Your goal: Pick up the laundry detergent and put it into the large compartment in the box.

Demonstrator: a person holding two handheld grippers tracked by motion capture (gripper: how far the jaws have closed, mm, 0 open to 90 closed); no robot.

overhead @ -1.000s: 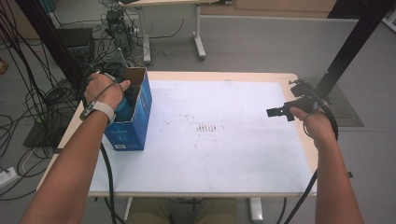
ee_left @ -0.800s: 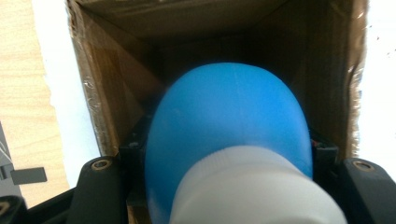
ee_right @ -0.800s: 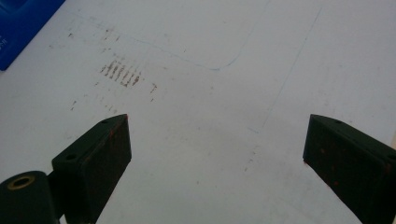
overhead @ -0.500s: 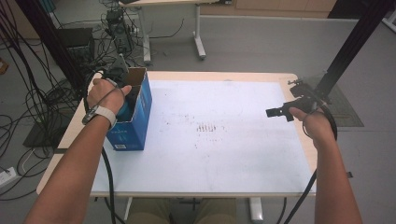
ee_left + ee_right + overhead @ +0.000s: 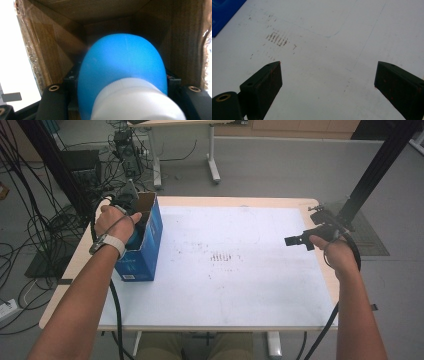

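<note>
Two tools are working here: the left tool [image 5: 120, 100] is clamping a blue, white-capped bottle [image 5: 122, 72] inside the blue cardboard box [image 5: 147, 250], seemingly for packing or retrieval, wrist bent downward; the right tool [image 5: 327, 85] is hovering level over the tabletop [image 5: 250, 295], jaws apart, empty.

Bottle [image 5: 122, 72] in box [image 5: 145, 250], seemingly at table's [image 5: 280, 320] left edge.
</note>
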